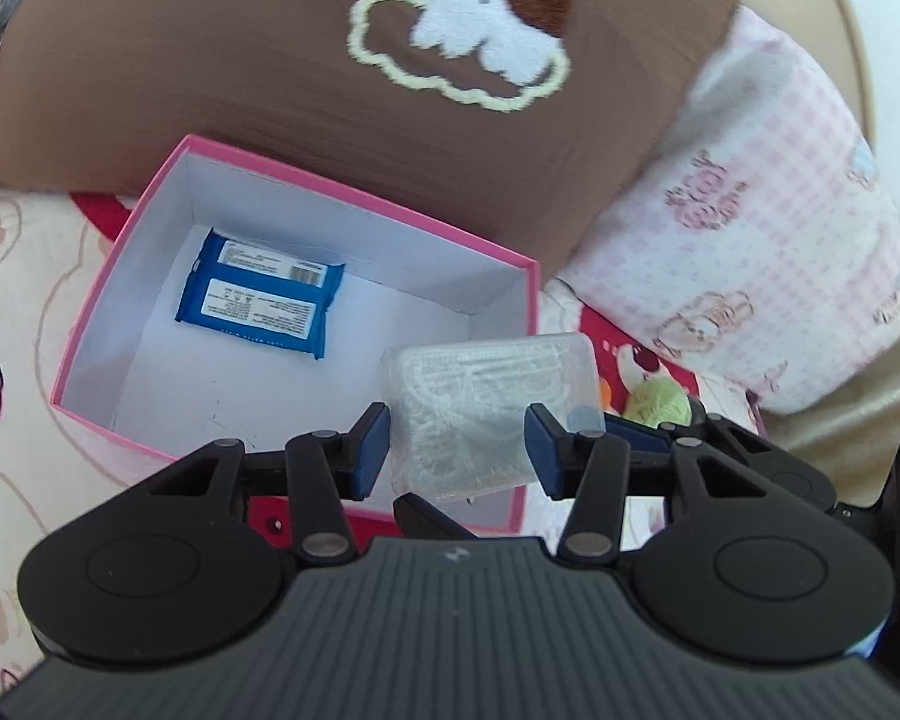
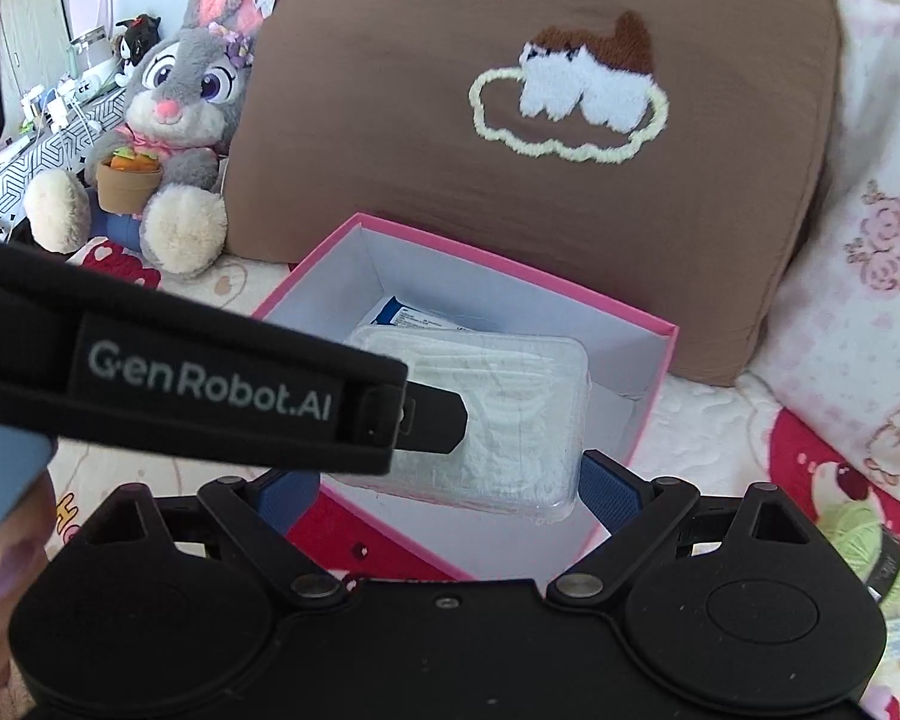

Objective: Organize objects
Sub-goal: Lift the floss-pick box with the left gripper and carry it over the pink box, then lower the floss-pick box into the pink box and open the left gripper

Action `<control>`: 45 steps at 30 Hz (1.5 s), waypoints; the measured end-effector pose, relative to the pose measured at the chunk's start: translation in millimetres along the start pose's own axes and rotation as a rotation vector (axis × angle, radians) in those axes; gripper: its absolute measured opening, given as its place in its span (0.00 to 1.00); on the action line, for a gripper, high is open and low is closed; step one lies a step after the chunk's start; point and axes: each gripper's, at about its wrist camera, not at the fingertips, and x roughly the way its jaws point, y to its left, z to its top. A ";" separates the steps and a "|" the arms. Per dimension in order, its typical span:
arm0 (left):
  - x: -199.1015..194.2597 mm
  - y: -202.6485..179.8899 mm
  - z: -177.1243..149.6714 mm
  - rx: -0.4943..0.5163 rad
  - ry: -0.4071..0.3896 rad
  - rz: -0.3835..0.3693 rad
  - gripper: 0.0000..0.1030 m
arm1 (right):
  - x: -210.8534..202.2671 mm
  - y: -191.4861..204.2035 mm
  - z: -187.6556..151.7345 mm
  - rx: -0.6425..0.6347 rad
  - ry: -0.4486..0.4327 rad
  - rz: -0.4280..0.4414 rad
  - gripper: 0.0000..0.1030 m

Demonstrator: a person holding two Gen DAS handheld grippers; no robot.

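Between the blue pads of the left gripper (image 1: 456,450) sits a clear plastic box (image 1: 486,396), clasped at its sides. The right gripper (image 2: 450,492) grasps it too, jaws wide. It hangs over the open pink box (image 1: 342,192) on the bed (image 1: 18,300), where blue packs (image 1: 258,294) lie. Beyond stands a brown cushion (image 1: 240,60).

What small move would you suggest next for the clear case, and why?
Probably lower it: the clear case, apparently clamped by the left gripper and right gripper, hangs over the pink box, whose floor is bare beside the blue packets.
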 end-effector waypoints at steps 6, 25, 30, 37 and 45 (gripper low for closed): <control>23.2 34.5 7.2 -0.037 0.025 0.009 0.46 | 38.4 7.8 6.3 -0.023 0.039 0.035 0.92; 72.9 99.3 34.1 -0.016 0.076 0.164 0.36 | 146.5 1.7 14.6 0.144 0.177 0.239 0.91; 84.4 99.6 34.1 0.018 0.085 0.190 0.33 | 160.7 -7.5 13.7 0.177 0.224 0.266 0.90; 98.6 96.8 31.2 0.067 0.098 0.233 0.30 | 172.8 -8.2 5.0 0.188 0.252 0.265 0.89; 104.8 102.5 30.5 0.053 0.111 0.212 0.25 | 173.9 -12.1 4.0 0.187 0.254 0.281 0.90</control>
